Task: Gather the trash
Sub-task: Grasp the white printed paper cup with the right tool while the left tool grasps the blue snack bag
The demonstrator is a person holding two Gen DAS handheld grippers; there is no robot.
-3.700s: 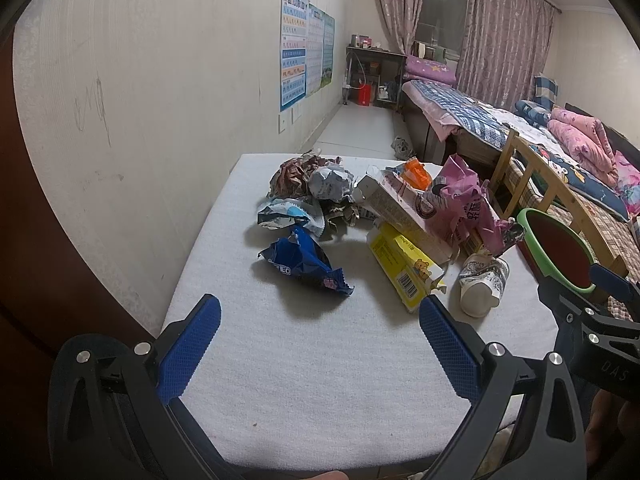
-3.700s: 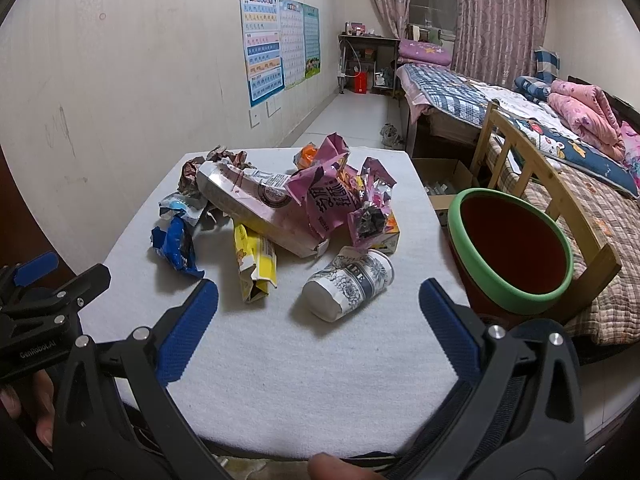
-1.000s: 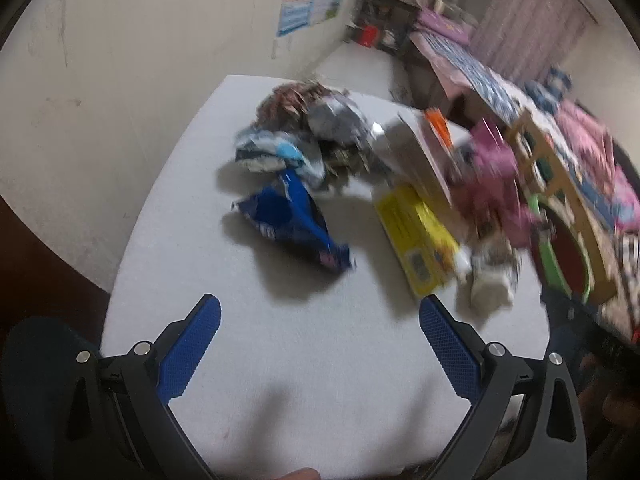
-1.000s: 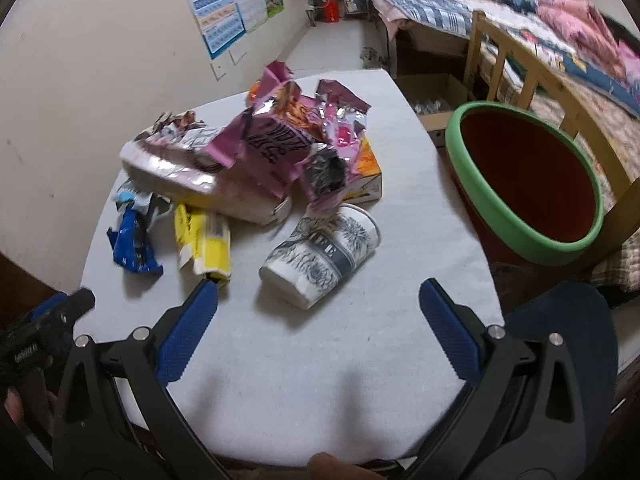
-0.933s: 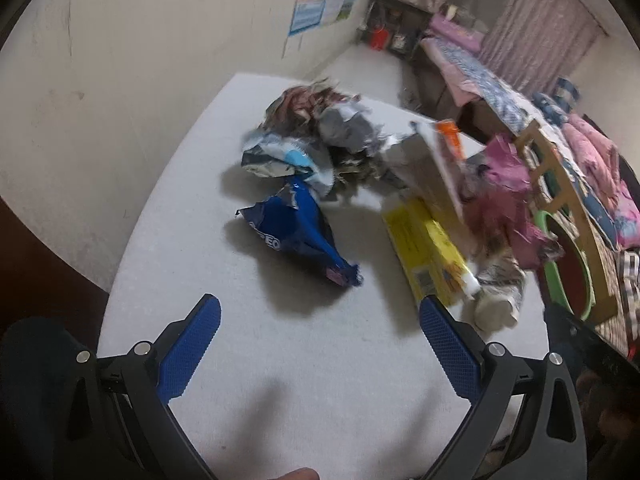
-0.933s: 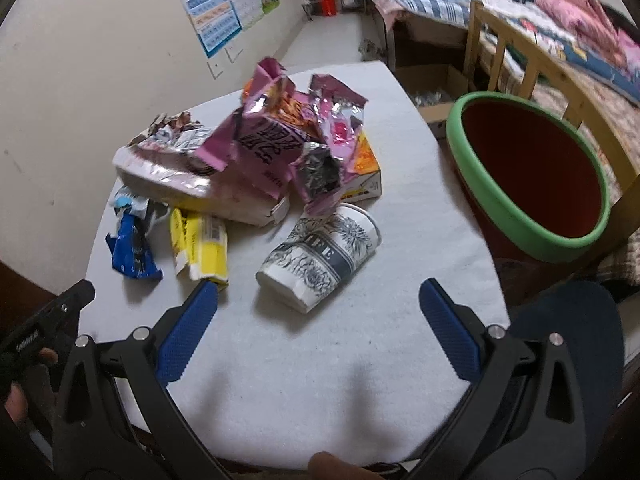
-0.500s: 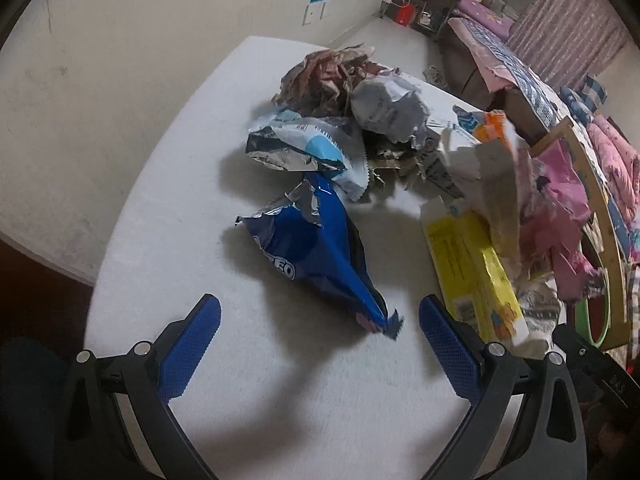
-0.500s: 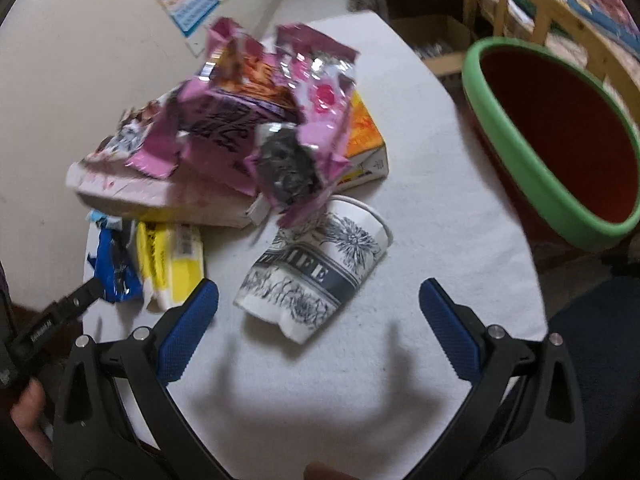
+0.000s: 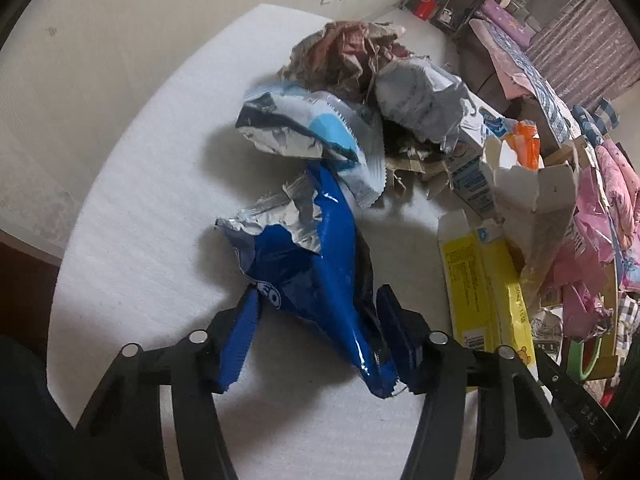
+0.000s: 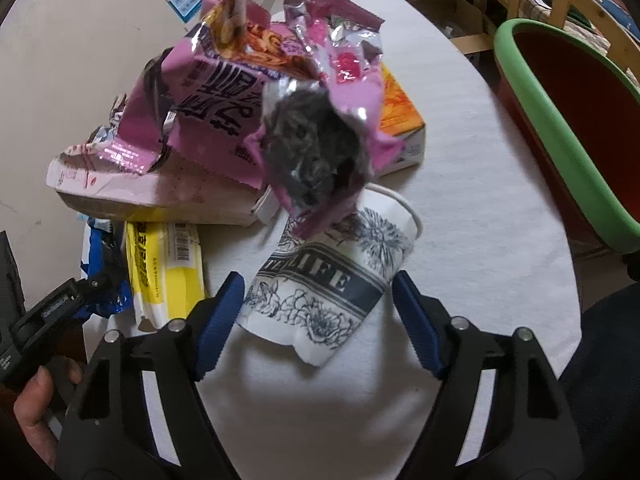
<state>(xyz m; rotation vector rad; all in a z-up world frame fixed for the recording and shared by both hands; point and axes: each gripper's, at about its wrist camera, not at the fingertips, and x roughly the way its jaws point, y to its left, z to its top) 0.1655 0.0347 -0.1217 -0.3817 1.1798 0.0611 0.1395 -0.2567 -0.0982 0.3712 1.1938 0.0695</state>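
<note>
White padded table point(image 9: 152, 184) against pale wall, strewn with wrappers and boxes. Left gripper point(image 9: 316, 334) angled down, jaws closing around blue snack wrapper point(image 9: 316, 264) lying near table's front; right pad touching foil, left pad just at wrapper's edge, full grip unclear. Right gripper point(image 10: 316, 308) closing astride toppled paper cup point(image 10: 328, 276), pads just beside its walls; green-rimmed bin point(image 10: 560, 128) off table's right edge.

Dim, yellowish indoor light falls from above, casting soft shadows on the white table point(image 9: 132, 220) beneath the wrappers. Both fisheye views bend strongly and darken at the corners. Slight motion blur softens the pink wrapper point(image 10: 240, 80); foil glints.
</note>
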